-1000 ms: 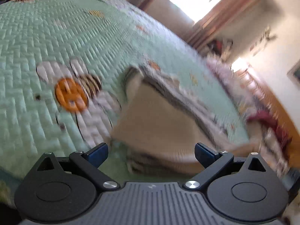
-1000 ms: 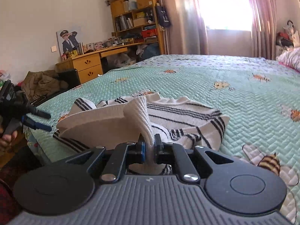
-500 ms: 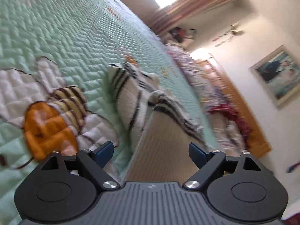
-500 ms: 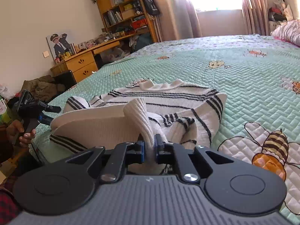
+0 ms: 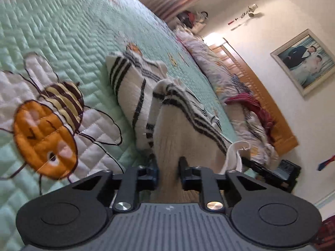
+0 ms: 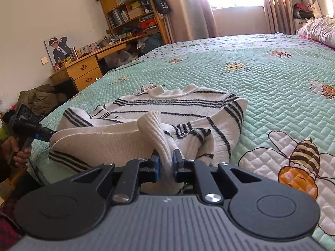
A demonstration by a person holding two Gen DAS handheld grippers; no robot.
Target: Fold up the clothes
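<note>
A white knit sweater with black stripes [image 6: 178,106] lies crumpled near the corner of a mint quilted bed [image 6: 272,73]. My right gripper [image 6: 166,162] is shut on a ribbed fold of its hem, held just above the quilt. In the left wrist view the sweater [image 5: 134,87] runs away from me, and my left gripper [image 5: 169,165] has its jaws closing on the plain cream edge, with fabric filling the gap between the pads. That left gripper [image 6: 43,134] also shows at the sweater's left end in the right wrist view, with a hand [image 6: 21,155] on it.
The quilt [image 5: 62,31] carries stitched bee patches [image 5: 44,133]. Rumpled bedding and pillows [image 5: 240,87] lie against a wooden headboard [image 5: 272,108]. A wooden desk [image 6: 83,73] and a bookshelf [image 6: 129,6] stand beyond the bed's left side, with a heap of dark clothes [image 6: 39,100] nearby.
My left gripper has come down onto the sweater's near edge and its jaws have gone from wide apart to closed on the fabric. The right gripper keeps its hold on the hem.
</note>
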